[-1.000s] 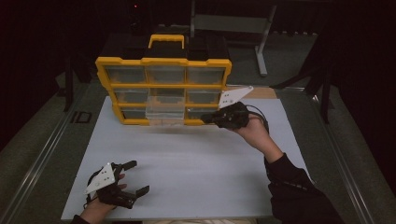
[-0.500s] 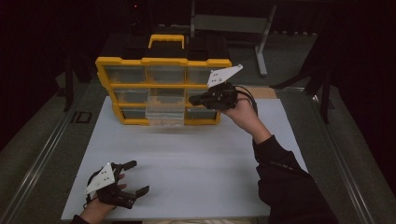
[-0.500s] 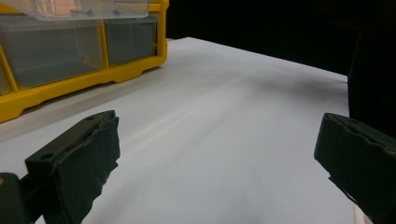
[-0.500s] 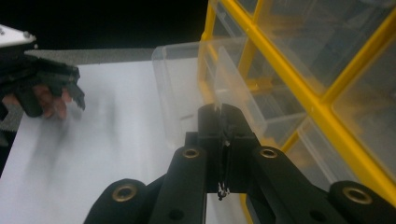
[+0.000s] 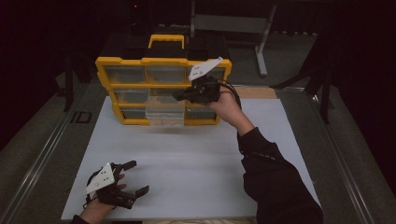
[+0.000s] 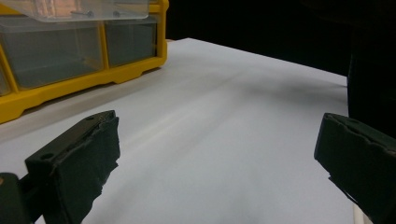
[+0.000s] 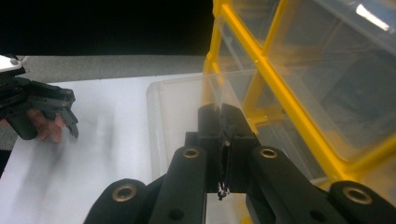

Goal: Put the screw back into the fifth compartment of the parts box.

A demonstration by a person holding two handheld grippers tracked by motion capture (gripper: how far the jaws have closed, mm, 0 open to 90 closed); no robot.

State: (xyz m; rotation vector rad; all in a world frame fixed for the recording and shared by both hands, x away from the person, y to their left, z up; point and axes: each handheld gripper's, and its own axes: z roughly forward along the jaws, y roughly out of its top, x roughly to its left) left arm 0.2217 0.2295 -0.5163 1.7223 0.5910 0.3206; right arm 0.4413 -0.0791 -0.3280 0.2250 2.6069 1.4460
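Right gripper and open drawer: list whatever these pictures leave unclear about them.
- Right gripper: jaws pressed together; a tiny dark bit hangs below them, too small to identify in the right gripper view.
- Drawer contents: high view is too dim and small; in the left gripper view the top edge cuts it off.
- Organizer: the other drawers' contents are blurred behind cloudy plastic.

- Ahead of the right gripper (image 5: 180,96): the yellow drawer cabinet (image 5: 161,61) stands as a wall, blocking any forward pass.
- Just below its closed jaws: a clear drawer (image 5: 164,112) juts out from the cabinet front.
- Between the left gripper (image 5: 133,177) and the cabinet: bare white tabletop (image 5: 196,158), open to pass.
- Right of the left gripper: the person's dark sleeve (image 5: 271,177) crosses the table.
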